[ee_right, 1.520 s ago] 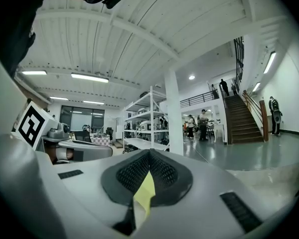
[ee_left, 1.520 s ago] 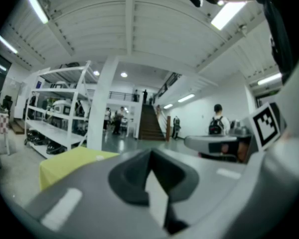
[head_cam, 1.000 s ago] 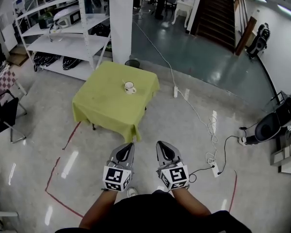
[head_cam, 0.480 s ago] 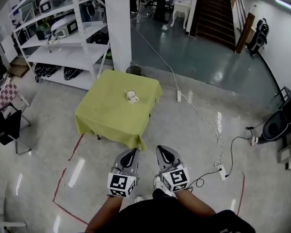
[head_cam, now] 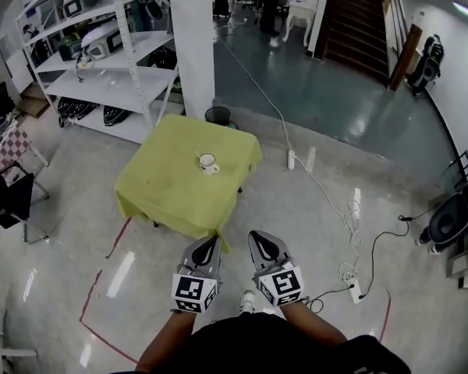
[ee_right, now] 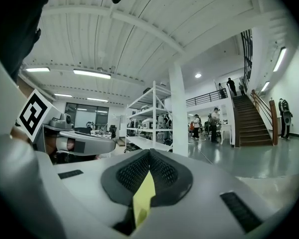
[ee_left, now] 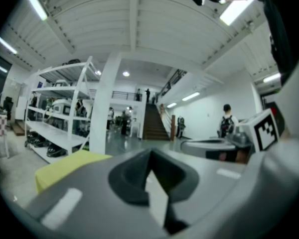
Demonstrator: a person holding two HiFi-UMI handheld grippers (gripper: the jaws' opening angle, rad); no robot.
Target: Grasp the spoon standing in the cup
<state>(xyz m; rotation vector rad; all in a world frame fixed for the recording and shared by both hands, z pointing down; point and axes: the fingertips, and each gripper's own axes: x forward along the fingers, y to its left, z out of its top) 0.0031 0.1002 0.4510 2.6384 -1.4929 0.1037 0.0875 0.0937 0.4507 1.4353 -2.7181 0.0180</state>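
1. Floor (head_cam: 312, 232) of glossy pale tile lies between the person and the table. White cables (head_cam: 349, 209) trail across it on the right. A step drifting that way could snag a foot, I'd say, though the straight path looks free.
2. The square table under a loose yellow-green cloth (head_cam: 171, 185) stands well ahead of both grippers. Its cloth hangs over the edges, so a knee or gripper catching the drape could drag whatever sits on top.
3. The small white handled cup (head_cam: 208, 163) sits on the cloth, toward the far right part of the tabletop. It looks light, and a sideways nudge during the reach might tip or slide it.
4. The spoon standing in that cup is too small to make out from here. A thin handle is easy to miss, and it can pivot away if only one pad meets it.
5. Both bare forearms, left (head_cam: 168, 335) and right (head_cam: 316, 327), are held low and close to the body. They lie side by side and point toward the table.
6. The grey left gripper (head_cam: 210, 238) has its jaws pressed together with nothing between them. The grey right gripper (head_cam: 256, 235) matches it, tips meeting and empty. Whichever one goes for the spoon must spread its jaws before it arrives, or the closed tips would simply knock the handle.
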